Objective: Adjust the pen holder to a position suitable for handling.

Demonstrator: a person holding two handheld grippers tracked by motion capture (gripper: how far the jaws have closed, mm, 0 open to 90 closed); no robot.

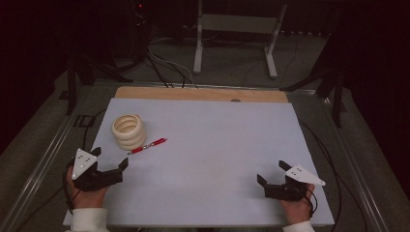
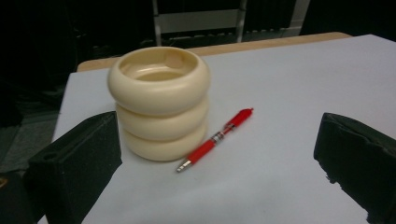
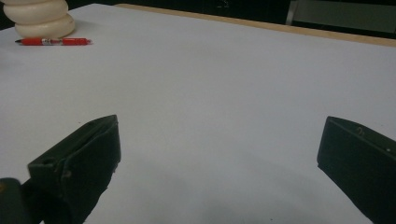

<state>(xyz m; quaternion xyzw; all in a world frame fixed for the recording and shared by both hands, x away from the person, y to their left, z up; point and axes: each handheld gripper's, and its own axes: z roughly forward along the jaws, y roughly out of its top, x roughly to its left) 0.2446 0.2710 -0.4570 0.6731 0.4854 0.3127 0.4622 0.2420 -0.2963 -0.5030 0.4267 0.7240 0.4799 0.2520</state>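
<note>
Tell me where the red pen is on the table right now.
In the high view the red pen lies on the table's left half, just right of the cream ringed holder and ahead of the open left tongs.

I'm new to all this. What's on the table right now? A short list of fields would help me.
surface: pale table top
holder: cream ringed cup, upright, open top
pen: red pen, lying flat beside the cup
left tongs: open, holding nothing, nearest the pen
right tongs: open, holding nothing, far from both things
</note>
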